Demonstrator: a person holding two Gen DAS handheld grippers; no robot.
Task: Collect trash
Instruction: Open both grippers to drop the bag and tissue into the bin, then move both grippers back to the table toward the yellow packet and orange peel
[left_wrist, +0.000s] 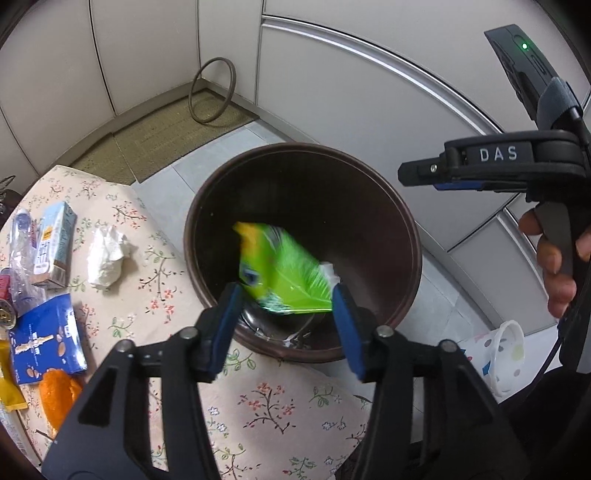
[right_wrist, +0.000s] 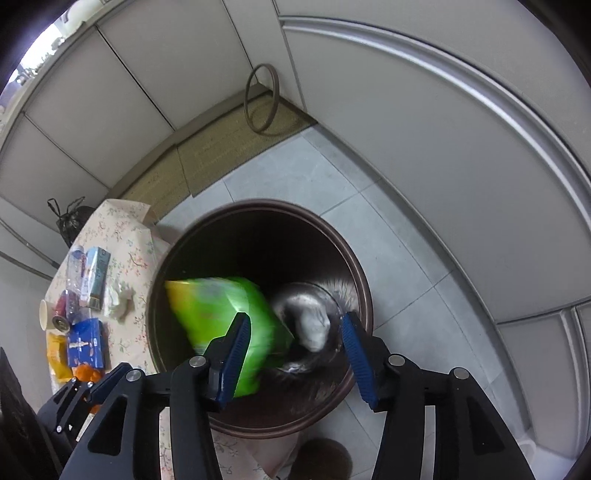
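Hanging blurred at centre frame inside the brown bin (left_wrist: 402, 221), the green packet (left_wrist: 284, 273) sits between no pads; left gripper (left_wrist: 288, 321) and right gripper (right_wrist: 295, 354) both gape empty; it may snag the rim, and the crumpled tissue (left_wrist: 107, 258) at left remains.

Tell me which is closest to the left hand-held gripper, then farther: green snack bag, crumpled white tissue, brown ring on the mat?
1. Green snack bag, just beyond the left hand-held gripper, inside the brown bin.
2. Crumpled white tissue, left on the table.
3. Brown ring, far back.
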